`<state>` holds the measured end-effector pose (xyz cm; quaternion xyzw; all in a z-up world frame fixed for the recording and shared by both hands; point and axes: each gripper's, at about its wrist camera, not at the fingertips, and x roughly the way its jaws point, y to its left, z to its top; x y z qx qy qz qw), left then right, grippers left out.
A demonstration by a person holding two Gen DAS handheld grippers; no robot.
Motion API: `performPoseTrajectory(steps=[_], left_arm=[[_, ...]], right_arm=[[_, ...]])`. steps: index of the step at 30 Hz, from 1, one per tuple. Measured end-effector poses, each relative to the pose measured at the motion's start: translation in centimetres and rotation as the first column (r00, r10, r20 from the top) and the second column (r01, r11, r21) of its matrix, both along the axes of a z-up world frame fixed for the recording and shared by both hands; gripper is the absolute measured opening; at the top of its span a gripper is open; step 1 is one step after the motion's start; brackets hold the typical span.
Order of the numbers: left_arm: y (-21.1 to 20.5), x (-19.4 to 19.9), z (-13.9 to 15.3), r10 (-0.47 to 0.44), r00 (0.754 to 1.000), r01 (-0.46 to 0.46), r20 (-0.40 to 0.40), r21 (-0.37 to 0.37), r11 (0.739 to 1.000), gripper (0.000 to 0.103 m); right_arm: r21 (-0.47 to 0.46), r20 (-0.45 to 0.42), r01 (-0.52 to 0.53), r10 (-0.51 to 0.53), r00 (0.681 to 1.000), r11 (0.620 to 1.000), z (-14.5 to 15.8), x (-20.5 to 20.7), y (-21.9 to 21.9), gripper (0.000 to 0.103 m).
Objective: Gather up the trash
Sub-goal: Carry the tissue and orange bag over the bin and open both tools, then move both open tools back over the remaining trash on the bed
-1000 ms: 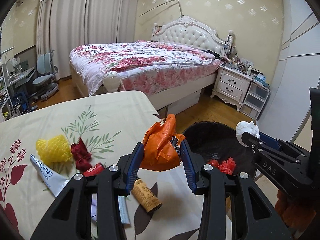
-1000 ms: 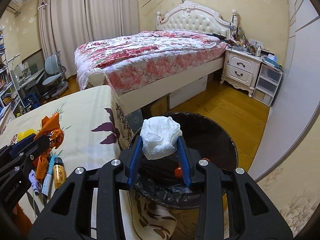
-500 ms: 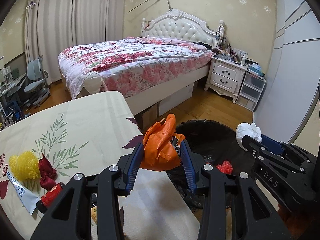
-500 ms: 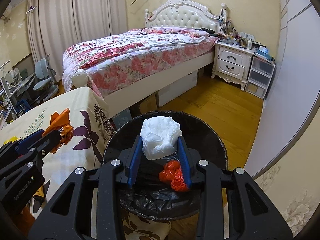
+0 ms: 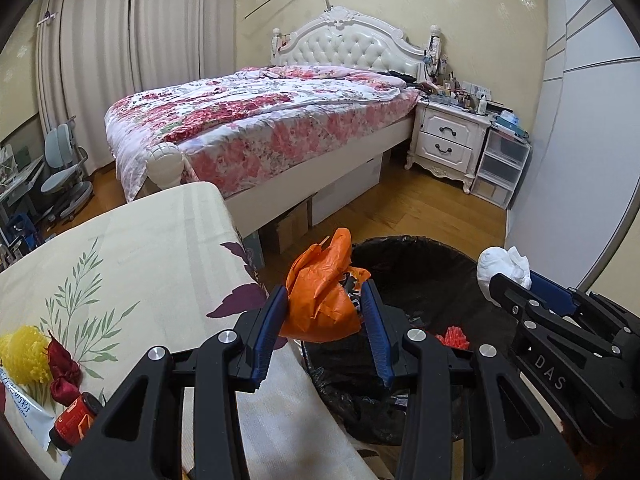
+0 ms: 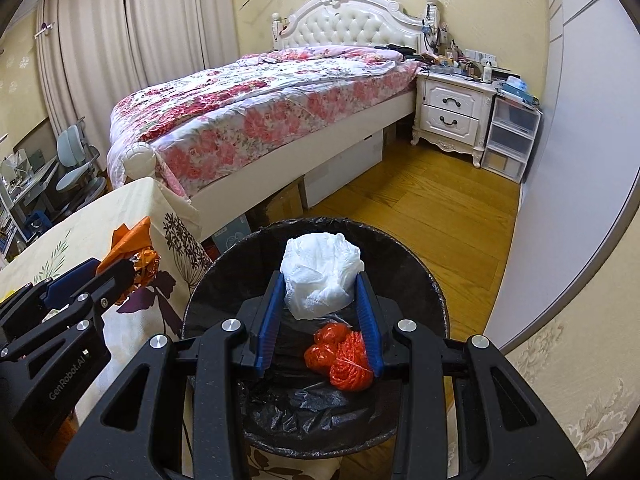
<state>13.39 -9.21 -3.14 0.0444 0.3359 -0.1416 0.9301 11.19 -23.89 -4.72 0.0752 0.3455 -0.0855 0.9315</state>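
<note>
White tissue (image 6: 320, 276) clamped by right gripper (image 6: 320, 300) above bin (image 6: 416, 272)

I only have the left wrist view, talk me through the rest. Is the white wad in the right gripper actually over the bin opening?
Observer: Yes. In the right wrist view the white wad, clamped in the right gripper, hangs inside the bin rim, over the black liner.
Operator: What lies straight below it?
Observer: A cluster of red-orange net trash on the liner, nearer the camera than the wad.
Operator: And my orange bag, is it over the bin?
Observer: Not from that side. The orange bag in the left gripper shows over the flowered tablecloth, left of the rim.
</note>
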Motion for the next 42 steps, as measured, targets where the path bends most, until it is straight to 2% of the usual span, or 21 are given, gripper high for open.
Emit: performPoseTrajectory(steps=[9, 10, 12, 15, 17, 21, 24, 27, 42], left_arm=[[-0.8, 0.9, -0.6, -0.011, 1.000, 0.011, -0.014, 0.012, 1.000, 0.043], [-0.8, 1.0, -0.7, -0.010, 1.000, 0.010, -0.018, 0.010, 1.000, 0.045], [-0.7, 1.1, -0.6, -0.005, 1.000, 0.005, -0.013, 0.008, 1.000, 0.060], [-0.6, 1.0, -0.5, 0.001, 1.000, -0.001, -0.009, 0.004, 1.000, 0.070], [-0.4, 0.9, -0.4, 0.010, 1.000, -0.010, -0.005, 0.002, 1.000, 0.074], [0.2, 0.8, -0.2, 0.021, 1.000, -0.021, -0.008, 0.003, 1.000, 0.078], [0.8, 0.4, 0.0, 0.039, 0.999, -0.039, -0.003, 0.003, 0.999, 0.080], [1.6, -0.2, 0.4, 0.056, 0.998, -0.056, -0.011, -0.004, 0.998, 0.082], [7.2, -5.4, 1.3, 0.158, 0.987, -0.158, -0.028, -0.009, 0.987, 0.082]], right_arm=[[0.002, -0.014, 0.022, -0.022, 1.000, 1.000, -0.6, 0.3, -0.7, 0.037], [0.003, -0.017, 0.021, -0.021, 1.000, 1.000, -0.6, 0.3, -0.7, 0.040], [-0.001, -0.015, 0.025, -0.025, 1.000, 1.000, -0.6, 0.3, -0.7, 0.046], [-0.011, -0.010, 0.031, -0.031, 0.999, 0.999, -0.6, 0.2, -0.5, 0.049], [-0.017, -0.008, 0.037, -0.038, 0.999, 0.999, -0.5, 0.1, -0.5, 0.051], [-0.020, -0.002, 0.047, -0.047, 0.999, 0.999, -0.3, -0.3, -0.5, 0.059], [-0.022, -0.001, 0.049, -0.049, 0.999, 0.999, -0.2, -0.5, -0.4, 0.060], [-0.026, 0.000, 0.047, -0.047, 0.999, 0.999, 0.0, -0.9, -0.1, 0.066], [-0.009, -0.009, -0.049, 0.049, 0.999, 0.999, 0.6, -4.7, 4.3, 0.068]])
